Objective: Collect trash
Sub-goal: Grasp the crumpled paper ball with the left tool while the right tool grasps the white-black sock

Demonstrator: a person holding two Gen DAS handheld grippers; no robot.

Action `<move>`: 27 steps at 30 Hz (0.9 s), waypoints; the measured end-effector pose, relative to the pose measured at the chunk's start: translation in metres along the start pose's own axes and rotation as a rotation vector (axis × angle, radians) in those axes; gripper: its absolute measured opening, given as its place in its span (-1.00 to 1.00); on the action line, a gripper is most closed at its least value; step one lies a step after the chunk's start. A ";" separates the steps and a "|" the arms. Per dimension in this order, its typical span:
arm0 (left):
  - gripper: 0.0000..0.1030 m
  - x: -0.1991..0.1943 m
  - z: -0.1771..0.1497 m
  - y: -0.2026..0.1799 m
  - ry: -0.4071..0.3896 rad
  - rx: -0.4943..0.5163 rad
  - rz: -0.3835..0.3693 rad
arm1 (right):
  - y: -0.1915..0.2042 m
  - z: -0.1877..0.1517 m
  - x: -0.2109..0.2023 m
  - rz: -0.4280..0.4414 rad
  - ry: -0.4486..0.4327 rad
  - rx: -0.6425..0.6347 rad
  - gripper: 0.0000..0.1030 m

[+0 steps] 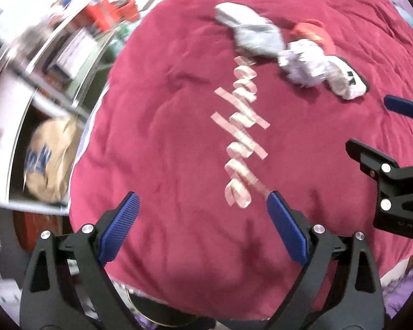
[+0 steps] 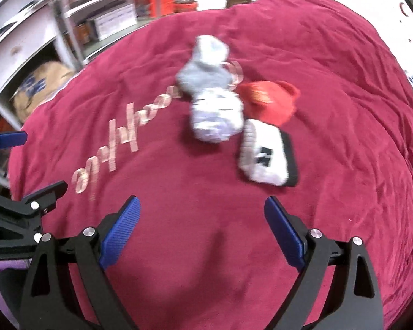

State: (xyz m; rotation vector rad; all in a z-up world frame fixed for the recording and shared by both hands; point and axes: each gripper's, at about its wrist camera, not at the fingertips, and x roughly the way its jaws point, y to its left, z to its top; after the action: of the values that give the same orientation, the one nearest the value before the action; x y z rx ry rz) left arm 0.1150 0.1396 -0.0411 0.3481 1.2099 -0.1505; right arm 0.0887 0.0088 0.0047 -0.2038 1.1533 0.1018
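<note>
Toward the middle of the red blanket (image 2: pixel 330 110) lies the crumpled paper (image 2: pixel 217 121) — between socks. Both my grippers — left gripper (image 1: pixel 203 211), right gripper (image 2: pixel 202 210) — hang apart, empty; I'd descend squarely on the paper alone.

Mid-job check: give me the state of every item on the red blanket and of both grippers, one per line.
left gripper: open, empty, over the blanket
right gripper: open, empty
grey sock: lying loose, crumpled
crumpled white paper: balled up, touching the grey sock
red item: crumpled, beside the paper
white-and-black sock: lying flat
red blanket: spread out, wrinkled
</note>
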 end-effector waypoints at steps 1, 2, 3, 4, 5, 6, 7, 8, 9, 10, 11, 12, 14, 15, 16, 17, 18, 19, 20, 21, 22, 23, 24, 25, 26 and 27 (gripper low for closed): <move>0.81 0.000 0.006 -0.005 -0.002 0.021 -0.008 | -0.008 0.001 0.002 -0.012 -0.001 0.015 0.70; 0.82 0.000 0.013 -0.012 -0.005 0.044 -0.013 | -0.012 0.002 0.002 -0.018 -0.001 0.023 0.69; 0.84 0.000 0.018 -0.014 -0.007 0.056 -0.015 | -0.019 0.003 0.003 -0.031 -0.003 0.037 0.69; 0.85 0.001 0.022 -0.019 -0.011 0.071 -0.017 | -0.024 0.003 0.004 -0.037 -0.005 0.048 0.69; 0.85 0.002 0.027 -0.023 -0.013 0.085 -0.018 | -0.029 0.003 0.004 -0.043 -0.006 0.059 0.70; 0.85 0.004 0.034 -0.026 -0.013 0.098 -0.019 | -0.034 0.003 0.004 -0.049 -0.005 0.068 0.71; 0.85 0.005 0.038 -0.028 -0.013 0.107 -0.021 | -0.039 0.003 0.005 -0.059 -0.004 0.076 0.71; 0.85 0.006 0.043 -0.033 -0.015 0.120 -0.026 | -0.044 0.003 0.005 -0.069 -0.004 0.085 0.72; 0.85 0.006 0.044 -0.035 -0.016 0.125 -0.027 | -0.048 0.003 0.006 -0.075 -0.003 0.093 0.72; 0.85 0.007 0.047 -0.038 -0.016 0.133 -0.029 | -0.052 0.002 0.007 -0.079 -0.001 0.103 0.72; 0.85 0.006 0.049 -0.040 -0.017 0.137 -0.031 | -0.055 0.002 0.008 -0.081 0.001 0.111 0.72; 0.85 0.008 0.051 -0.044 -0.016 0.144 -0.036 | -0.059 0.002 0.009 -0.085 0.003 0.122 0.72; 0.85 0.008 0.055 -0.048 -0.017 0.156 -0.043 | -0.062 0.002 0.009 -0.088 0.003 0.134 0.72; 0.85 0.009 0.057 -0.050 -0.018 0.161 -0.044 | -0.064 0.002 0.009 -0.090 0.002 0.137 0.72; 0.85 0.009 0.060 -0.052 -0.018 0.169 -0.046 | -0.065 0.003 0.010 -0.095 0.001 0.138 0.72; 0.85 0.009 0.062 -0.053 -0.019 0.174 -0.048 | -0.066 0.003 0.010 -0.101 0.000 0.140 0.73; 0.85 0.010 0.064 -0.056 -0.020 0.182 -0.048 | -0.067 0.003 0.011 -0.104 0.001 0.141 0.75; 0.85 0.010 0.066 -0.058 -0.022 0.187 -0.047 | -0.069 0.003 0.012 -0.115 0.001 0.144 0.75; 0.85 0.011 0.068 -0.060 -0.023 0.196 -0.048 | -0.070 0.002 0.013 -0.125 0.002 0.147 0.77; 0.85 0.011 0.069 -0.062 -0.023 0.203 -0.050 | -0.072 0.002 0.013 -0.132 0.002 0.150 0.77; 0.85 0.012 0.071 -0.064 -0.022 0.217 -0.049 | -0.074 0.001 0.014 -0.135 0.003 0.155 0.77; 0.85 0.013 0.073 -0.067 -0.018 0.237 -0.048 | -0.076 0.002 0.015 -0.136 0.003 0.160 0.77; 0.85 0.014 0.075 -0.069 -0.014 0.257 -0.049 | -0.079 0.002 0.015 -0.138 0.002 0.163 0.78; 0.85 0.016 0.077 -0.072 -0.011 0.278 -0.051 | -0.080 0.003 0.017 -0.139 0.002 0.165 0.78; 0.85 0.018 0.079 -0.077 -0.009 0.305 -0.049 | -0.082 0.004 0.018 -0.139 0.003 0.164 0.79; 0.85 0.019 0.081 -0.080 -0.008 0.324 -0.045 | -0.082 0.006 0.020 -0.138 0.003 0.160 0.79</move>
State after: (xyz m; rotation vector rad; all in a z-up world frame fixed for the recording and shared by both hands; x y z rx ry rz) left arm 0.1701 0.0387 -0.0489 0.6019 1.1865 -0.3885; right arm 0.1177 -0.0706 -0.0026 -0.1406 1.1416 -0.1124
